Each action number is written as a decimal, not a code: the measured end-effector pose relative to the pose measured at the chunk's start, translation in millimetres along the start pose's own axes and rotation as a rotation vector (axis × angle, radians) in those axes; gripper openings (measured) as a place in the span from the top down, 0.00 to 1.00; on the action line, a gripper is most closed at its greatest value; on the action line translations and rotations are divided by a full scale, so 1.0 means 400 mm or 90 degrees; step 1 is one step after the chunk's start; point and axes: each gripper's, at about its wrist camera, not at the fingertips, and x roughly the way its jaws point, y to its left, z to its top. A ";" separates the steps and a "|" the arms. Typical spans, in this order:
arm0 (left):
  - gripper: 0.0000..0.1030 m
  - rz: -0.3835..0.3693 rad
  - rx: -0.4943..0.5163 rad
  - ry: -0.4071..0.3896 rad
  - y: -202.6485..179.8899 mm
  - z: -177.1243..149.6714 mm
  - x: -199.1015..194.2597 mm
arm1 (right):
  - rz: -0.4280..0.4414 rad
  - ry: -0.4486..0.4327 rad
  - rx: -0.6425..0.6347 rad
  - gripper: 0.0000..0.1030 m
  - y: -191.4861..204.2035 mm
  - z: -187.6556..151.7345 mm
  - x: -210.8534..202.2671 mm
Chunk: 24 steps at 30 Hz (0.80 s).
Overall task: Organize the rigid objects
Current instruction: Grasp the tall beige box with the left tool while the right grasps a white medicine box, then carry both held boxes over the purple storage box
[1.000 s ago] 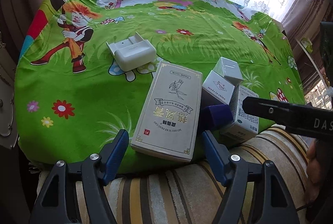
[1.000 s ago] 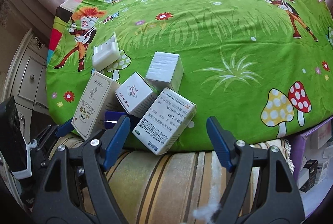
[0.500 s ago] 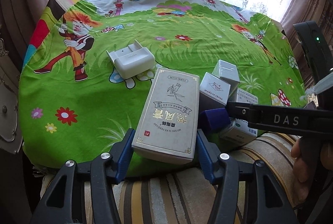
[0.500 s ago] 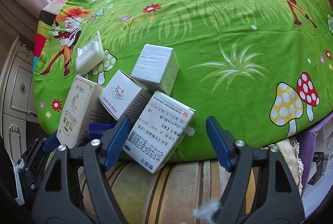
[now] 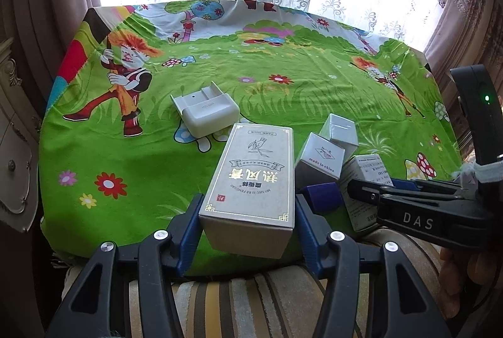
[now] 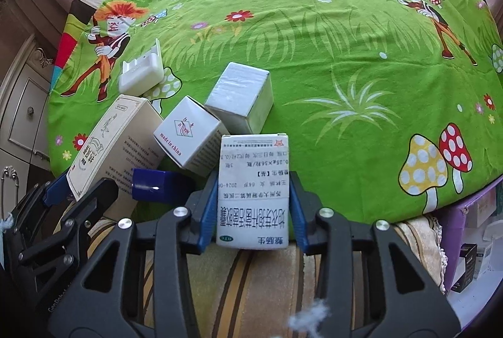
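Cardboard cartons are what both hands have to sort here; a cluster of them lies at the near edge of the table, on its green cartoon tablecloth (image 5: 132, 168). The tall beige carton (image 5: 254, 177) sits between the blue pads of the left gripper (image 5: 248, 228), which are pressed to its long side walls near the close end; the white medicine box (image 6: 254, 190) is pinched the same way by the right gripper (image 6: 254, 206), its printed face up. Both look light and stiff, probably thin card that would dent under a hard squeeze; the side walls near an end, where the folded flaps brace them, seem the soundest place to hold; the beige carton's glossy face may be a little slippery. Just beside the medicine box stand a small "made in china" box (image 6: 188, 137) and a plain white cube box (image 6: 240, 99), touching each other; a dark blue box (image 6: 157, 185) lies between the two held cartons; a white plastic device (image 5: 206, 111) rests farther back, apart from the cluster. Whether either carton is lifted clear of the cloth cannot be told; their contents are unseen; the blue box is largely hidden behind the grippers.
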 end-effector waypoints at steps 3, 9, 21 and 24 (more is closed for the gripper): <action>0.46 0.005 -0.004 -0.009 0.001 0.002 -0.006 | -0.001 -0.019 -0.009 0.56 0.001 -0.004 -0.020; 0.49 0.023 0.002 -0.040 -0.011 0.007 -0.035 | 0.000 -0.056 -0.017 0.56 -0.007 -0.011 -0.065; 0.49 0.016 0.025 -0.116 -0.072 0.017 -0.121 | -0.011 -0.108 -0.026 0.56 -0.047 -0.050 -0.159; 0.49 0.001 0.036 -0.136 -0.102 0.018 -0.146 | -0.015 -0.120 -0.026 0.56 -0.066 -0.065 -0.184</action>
